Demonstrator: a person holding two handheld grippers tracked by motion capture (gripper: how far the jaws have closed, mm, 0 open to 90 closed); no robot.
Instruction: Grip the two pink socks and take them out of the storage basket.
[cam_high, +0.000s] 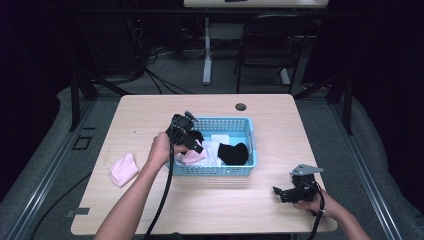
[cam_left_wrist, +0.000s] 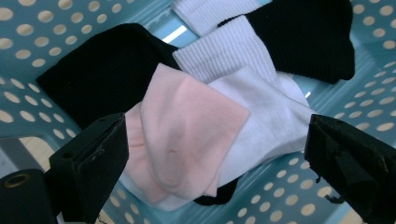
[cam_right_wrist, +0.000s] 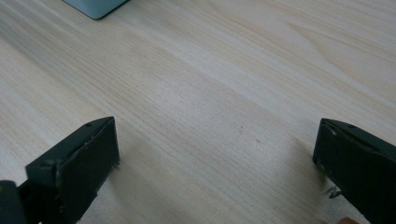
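Left gripper view shows the left gripper (cam_left_wrist: 215, 154) wide open over a pink sock (cam_left_wrist: 187, 130) in the basket (cam_left_wrist: 28, 56), so it should pinch only that top layer, while the right gripper (cam_right_wrist: 215, 154) rests open-jawed on the table (cam_right_wrist: 233, 70)

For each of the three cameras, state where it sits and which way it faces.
High view: fixed above the person's side, looking forward and down on the table; both forearms enter from below.
Left gripper view: rides the left hand-held gripper, looking into the blue basket at socks; open jaws below.
Right gripper view: rides the right hand-held gripper, facing bare tabletop.
Shared: all show the basket.
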